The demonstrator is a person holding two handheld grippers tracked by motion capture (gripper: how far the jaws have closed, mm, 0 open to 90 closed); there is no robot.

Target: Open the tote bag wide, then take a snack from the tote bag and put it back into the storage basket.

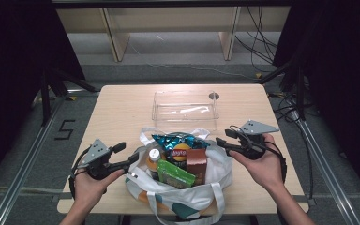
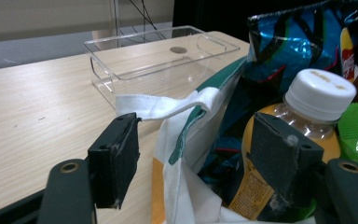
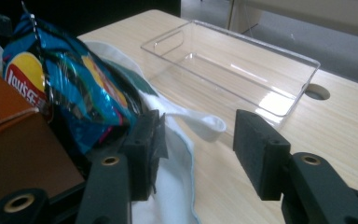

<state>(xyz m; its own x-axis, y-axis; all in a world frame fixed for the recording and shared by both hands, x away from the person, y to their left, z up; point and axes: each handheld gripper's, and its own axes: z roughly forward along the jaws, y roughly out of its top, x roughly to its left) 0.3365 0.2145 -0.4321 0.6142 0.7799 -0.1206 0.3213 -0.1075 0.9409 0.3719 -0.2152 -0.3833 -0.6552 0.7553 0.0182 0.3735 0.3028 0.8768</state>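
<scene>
The white cloth tote bag with green and orange print (image 1: 183, 187) sits at the near edge of the pale wooden table (image 1: 117, 112), mouth up and packed with a blue crinkled chip bag (image 1: 180, 143), a clear orange-drink bottle with a white cap (image 1: 153, 159), a brown carton (image 1: 197, 164) and a green snack packet (image 1: 174, 173). The left gripper (image 1: 129, 154) stands with its jaws well apart astride the bag's left rim, the cloth between the pads but not pressed, so it holds nothing; the right gripper (image 1: 221, 142) is parted about halfway at the right rim, one pad just beside the cloth, also holding nothing. With neither rim pinched, the soft walls could slump and the tall chip bag or the bottle could tip out toward the table edge. A closing jaw could also catch the bottle instead of the cloth. The bag's long axis runs left to right across the table, its opening upward, one handle loop (image 1: 194, 132) lying toward the clear plastic rectangular tray (image 1: 185, 111) beyond.
</scene>
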